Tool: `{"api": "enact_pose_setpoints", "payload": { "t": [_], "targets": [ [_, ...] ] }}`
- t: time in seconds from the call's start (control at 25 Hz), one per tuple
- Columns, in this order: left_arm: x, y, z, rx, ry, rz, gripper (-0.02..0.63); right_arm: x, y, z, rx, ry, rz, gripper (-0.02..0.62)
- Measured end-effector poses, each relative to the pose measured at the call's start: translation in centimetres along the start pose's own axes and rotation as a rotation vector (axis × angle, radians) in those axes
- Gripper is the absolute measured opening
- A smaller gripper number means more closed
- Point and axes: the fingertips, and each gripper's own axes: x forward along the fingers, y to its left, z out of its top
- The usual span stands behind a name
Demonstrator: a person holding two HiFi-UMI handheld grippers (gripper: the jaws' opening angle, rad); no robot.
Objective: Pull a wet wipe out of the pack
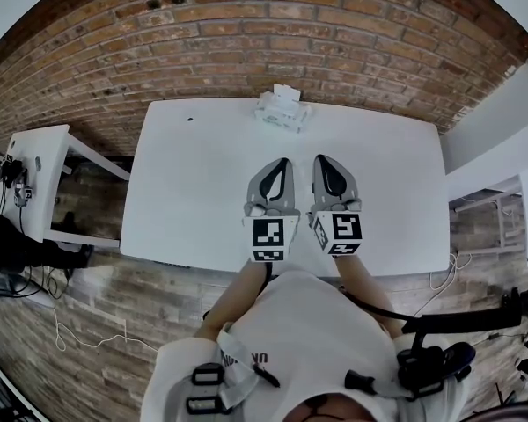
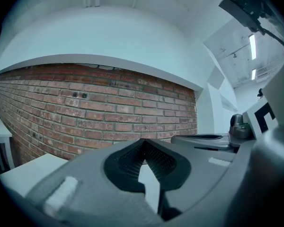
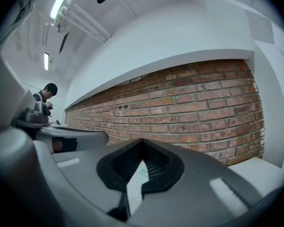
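Left gripper and right gripper both clamped together, empty, mid-frame over the white table; wet wipe pack upper centre, apart.

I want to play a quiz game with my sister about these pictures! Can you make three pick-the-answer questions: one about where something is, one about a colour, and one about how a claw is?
1. Where on the table is the wipe pack?
A. At the far edge, by the brick wall
B. In the middle
C. At the near edge

2. What colour is the table?
A. Brown
B. White
C. Black

3. How is the right claw?
A. Open wide
B. Shut on a wipe
C. Shut, holding nothing

Answers:
1 A: the pack sits at the far edge, just below the bricks.
2 B: the top is plain white all over.
3 C: its jaws meet at the tip with nothing pinched between them.
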Motion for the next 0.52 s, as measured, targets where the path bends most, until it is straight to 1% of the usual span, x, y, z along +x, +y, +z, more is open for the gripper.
{"api": "enact_pose_setpoints", "payload": {
  "t": [0.52],
  "targets": [
    [0.2, 0.06, -0.23, -0.011, 0.007, 0.006, 0.003, 0.35, -0.18, -0.05, 0.0, 0.003, 0.004, 0.005]
  ]
}}
